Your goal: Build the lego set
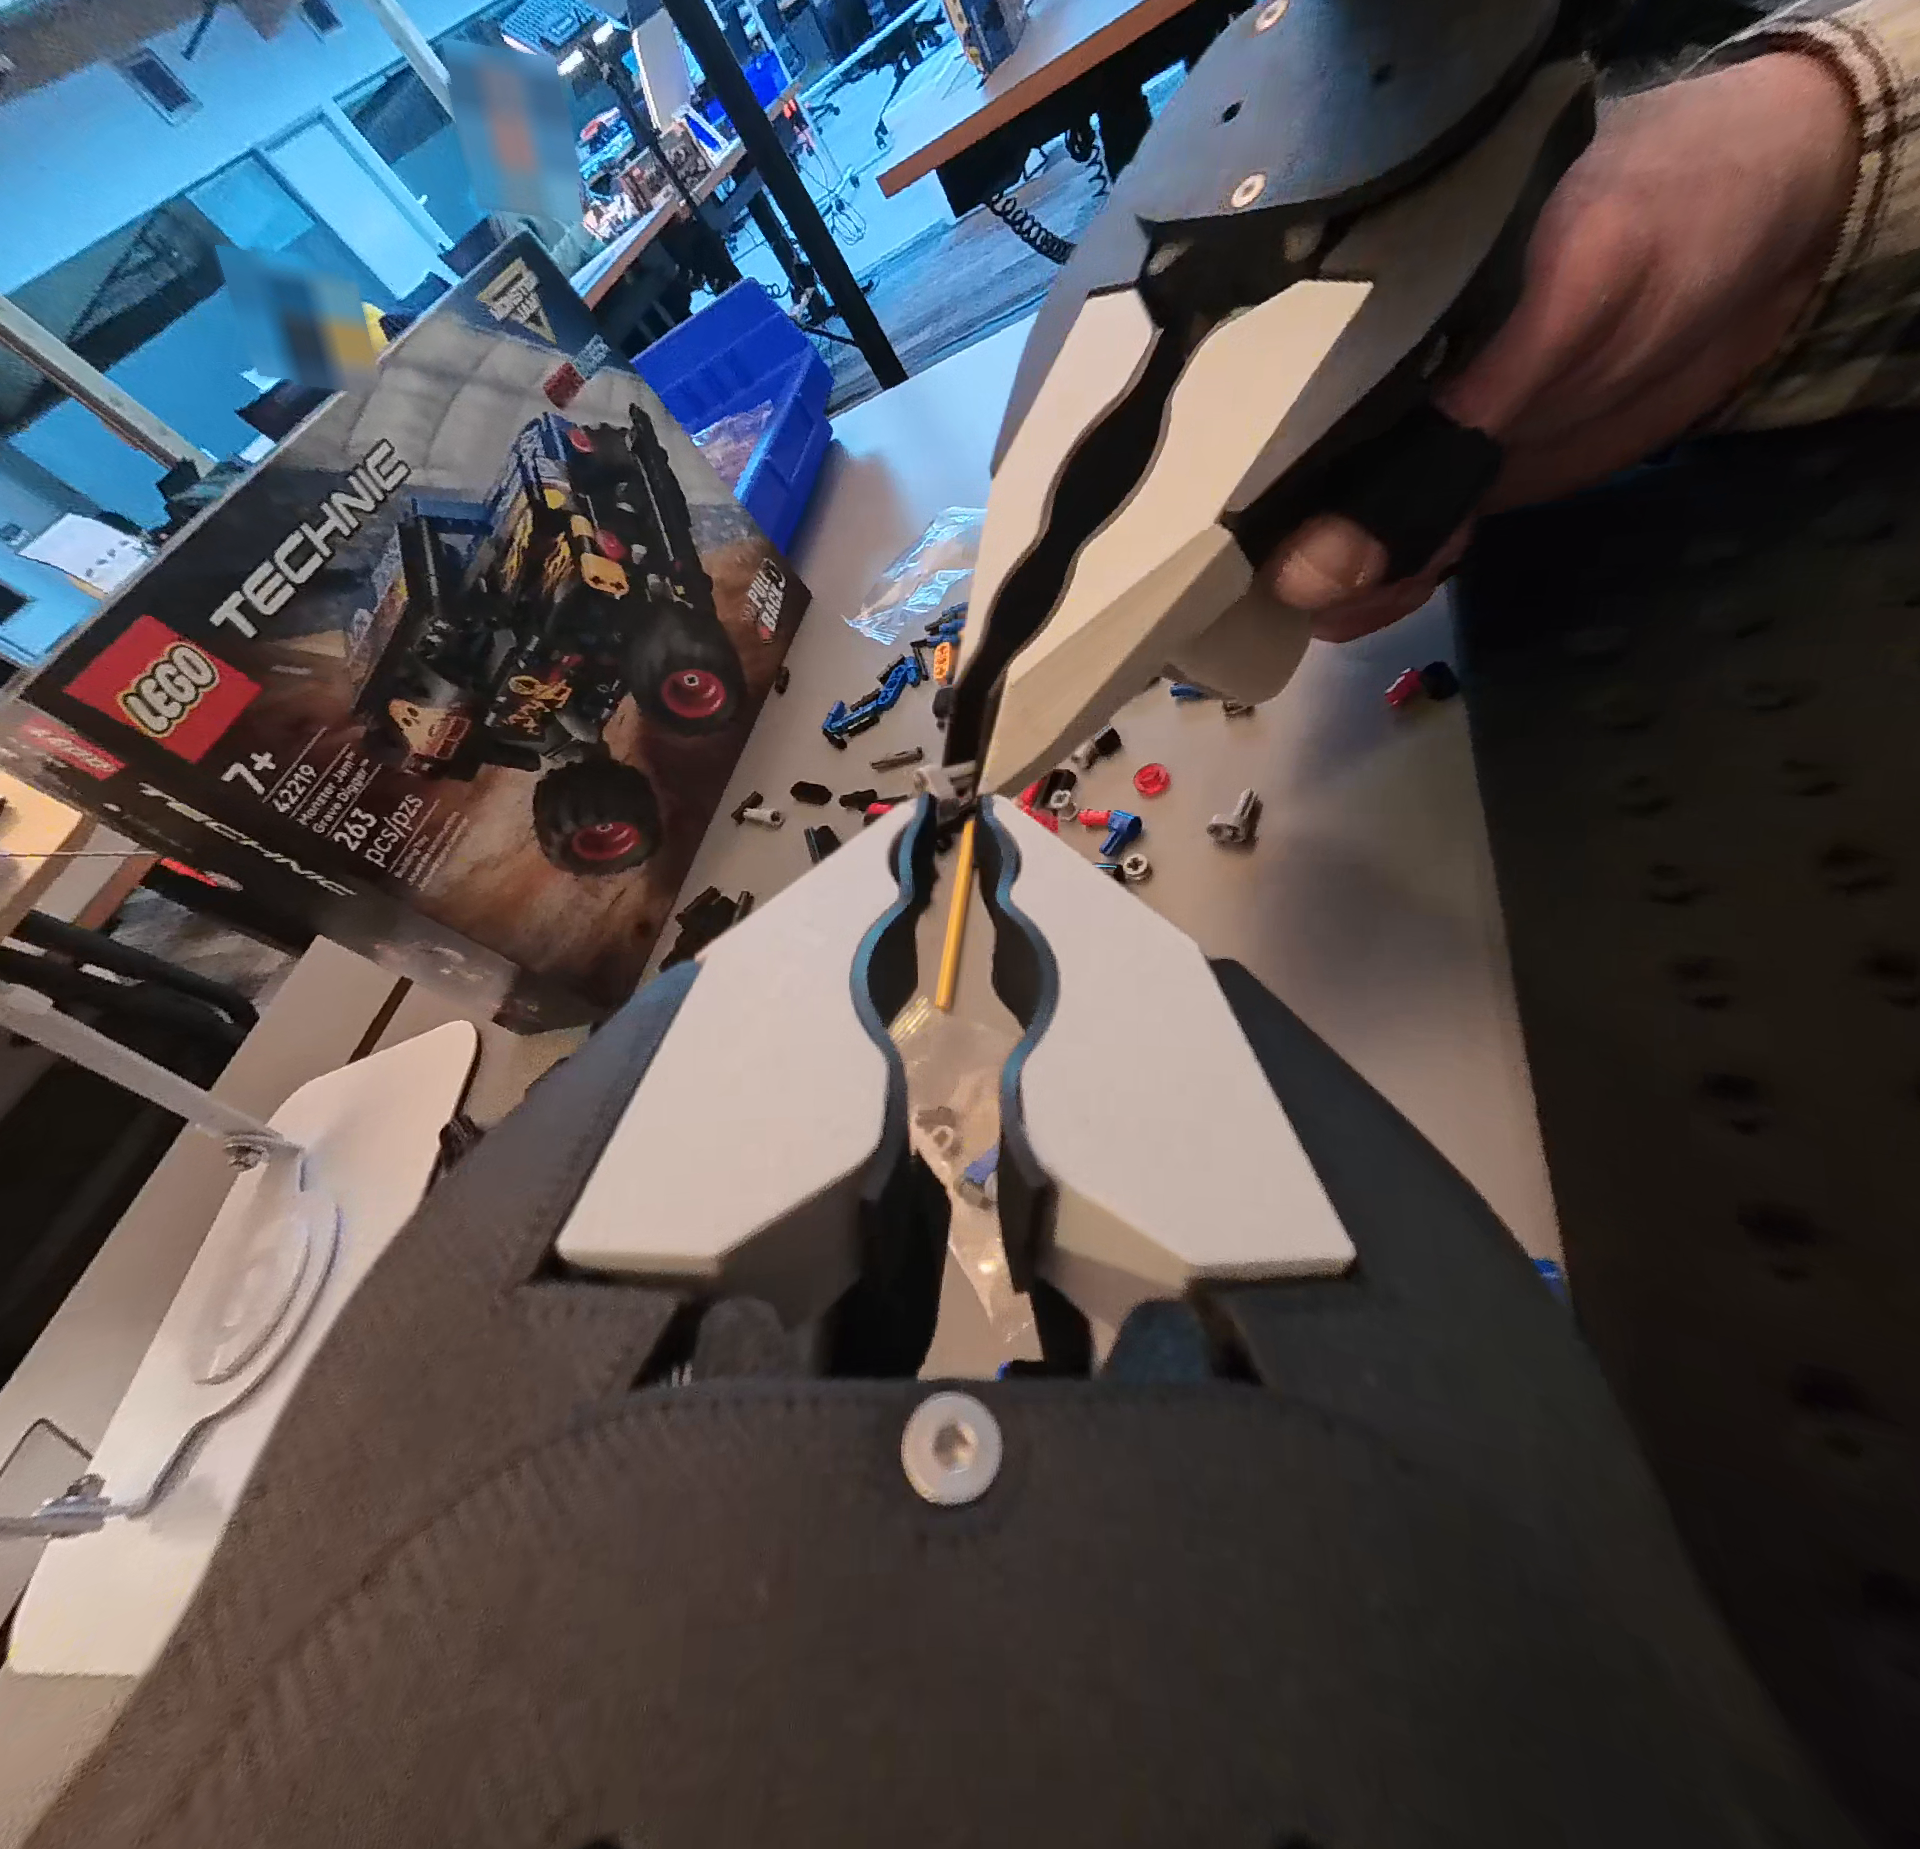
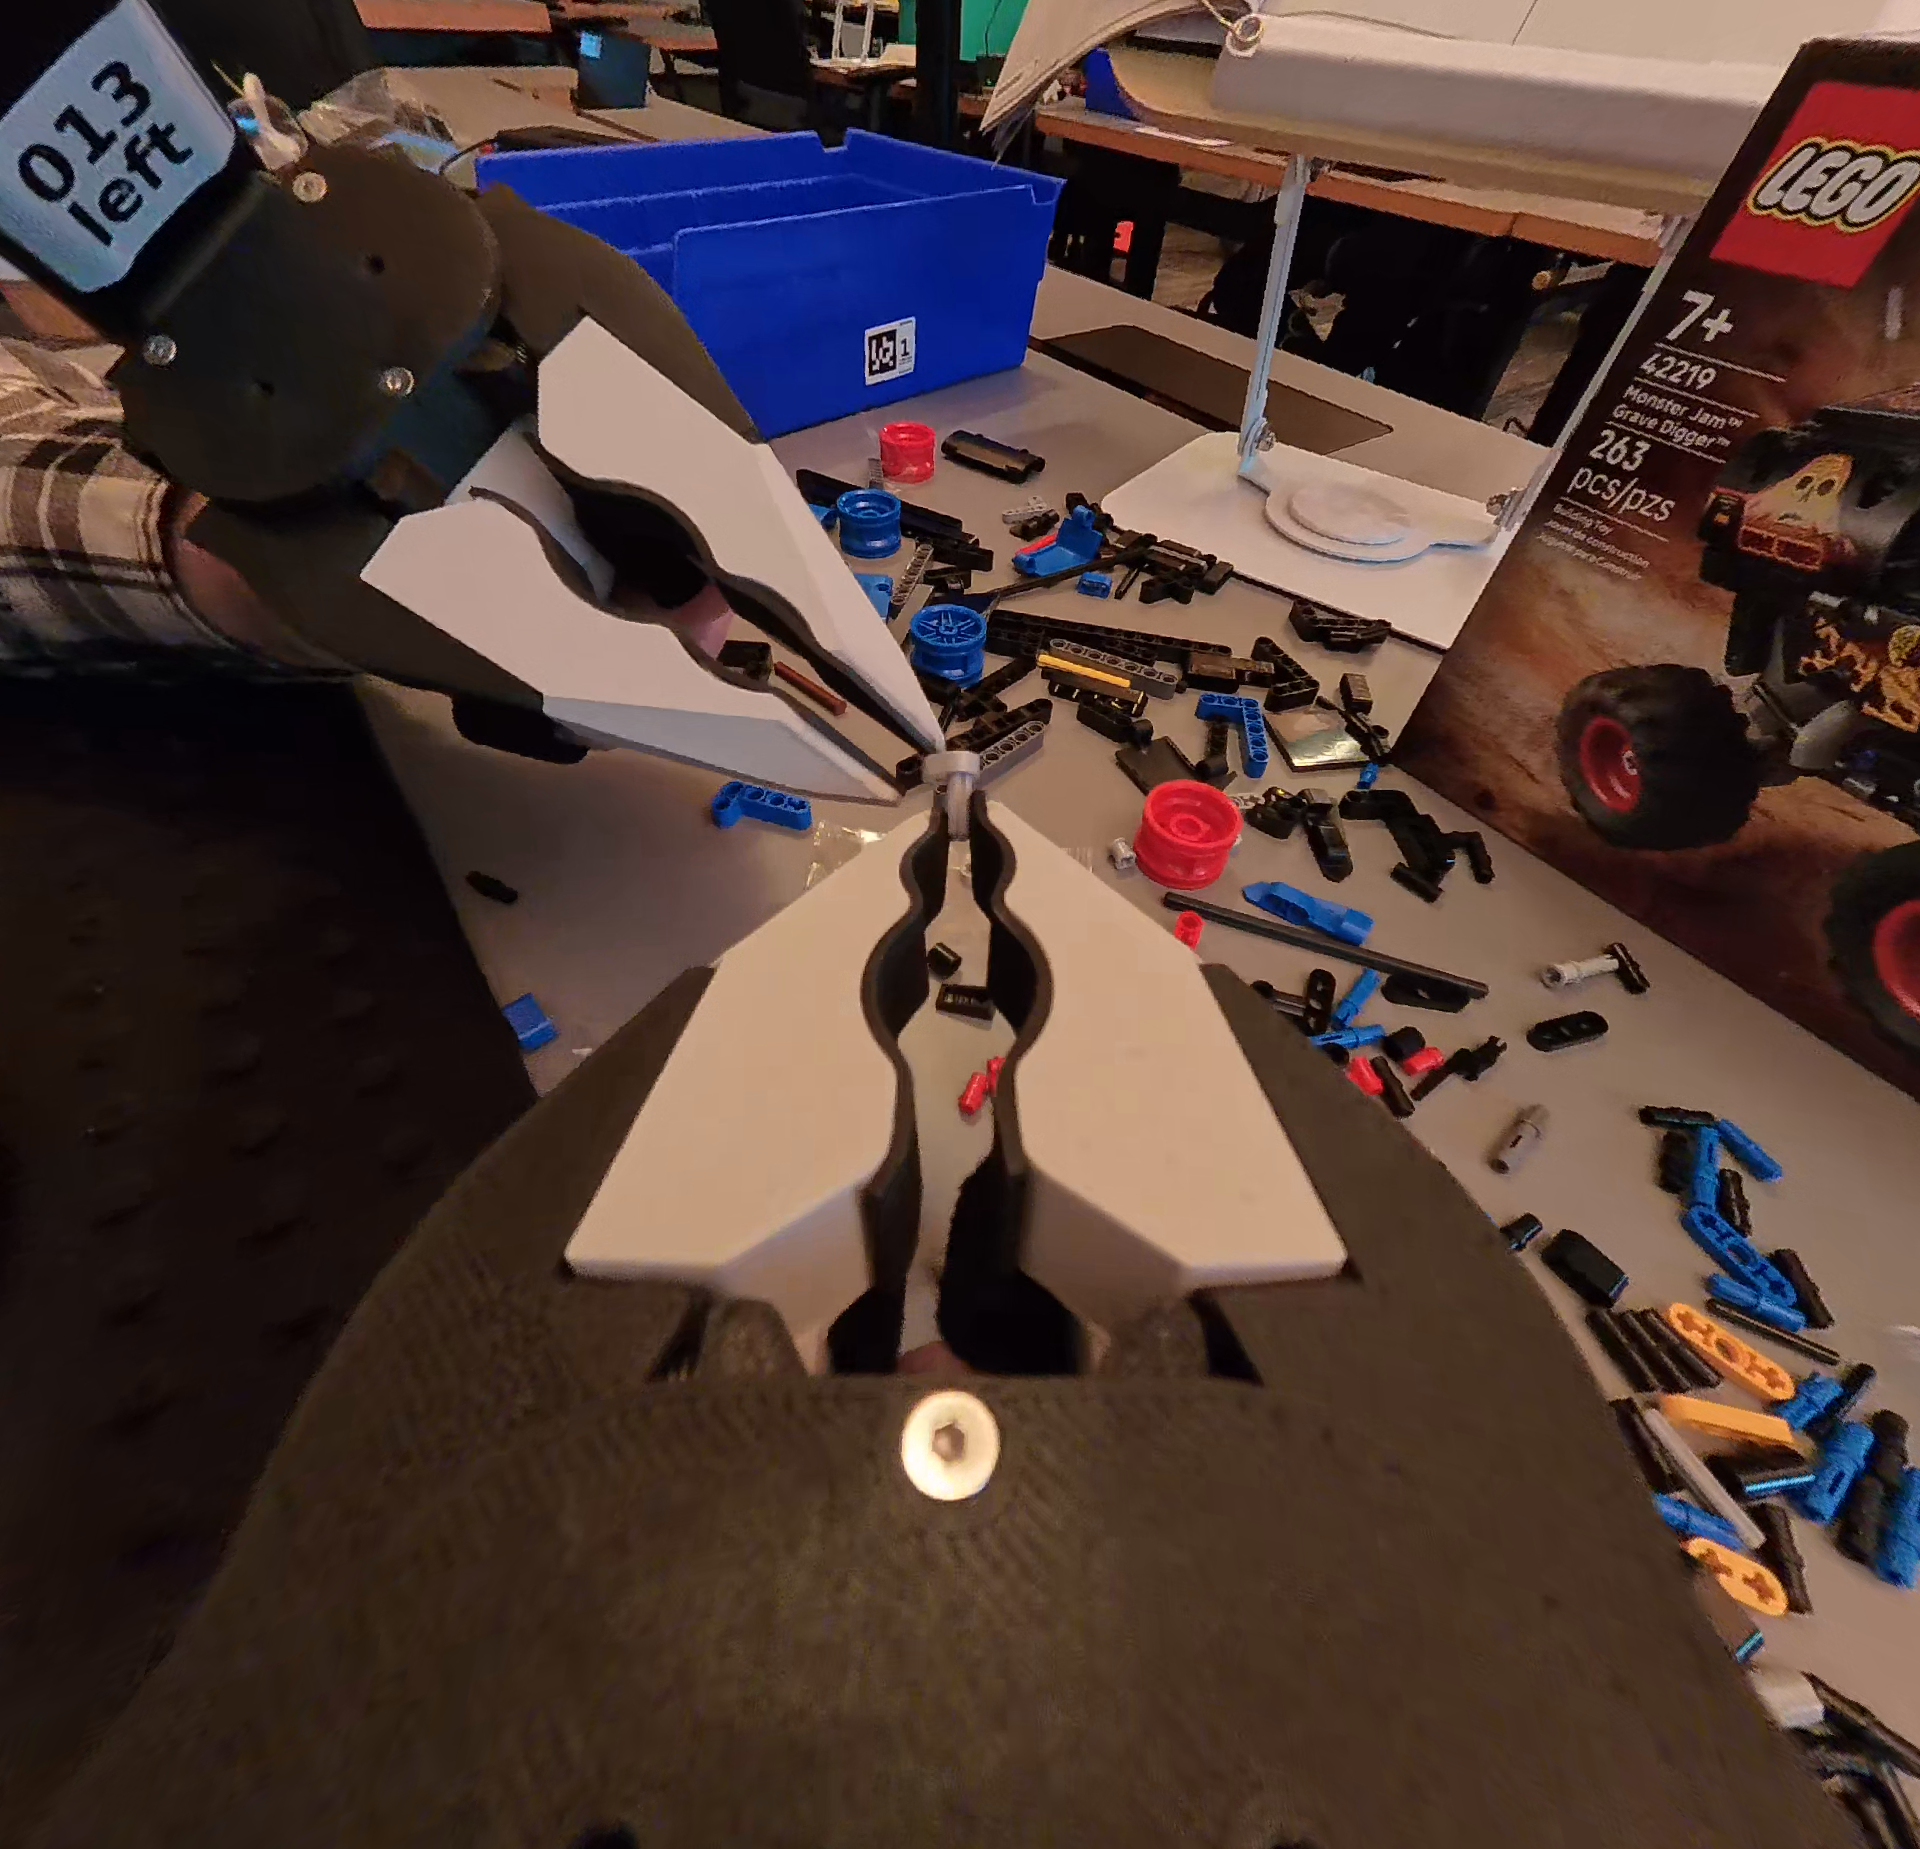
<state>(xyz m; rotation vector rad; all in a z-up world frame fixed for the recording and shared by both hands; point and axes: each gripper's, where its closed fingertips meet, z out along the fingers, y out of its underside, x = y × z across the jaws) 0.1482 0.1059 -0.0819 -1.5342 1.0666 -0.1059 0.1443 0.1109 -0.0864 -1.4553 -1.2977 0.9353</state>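
Fingers (image 2: 727, 511) of both grippers tip to tip, each pair pinching one small grey piece (image 2: 958, 773).

Black grippers (image 2: 951, 823) — white jaws, plaid sleeve (image 2: 73, 511)

A blue bin (image 2: 831, 272) sits on the pale grey counter (image 2: 623, 864). Loose wheel hubs are red (image 2: 1187, 831) and blue (image 2: 948, 641). The sleeve (image 2: 73, 511) is plaid, dark on cream. Both grippers' jaws are white with black lining.
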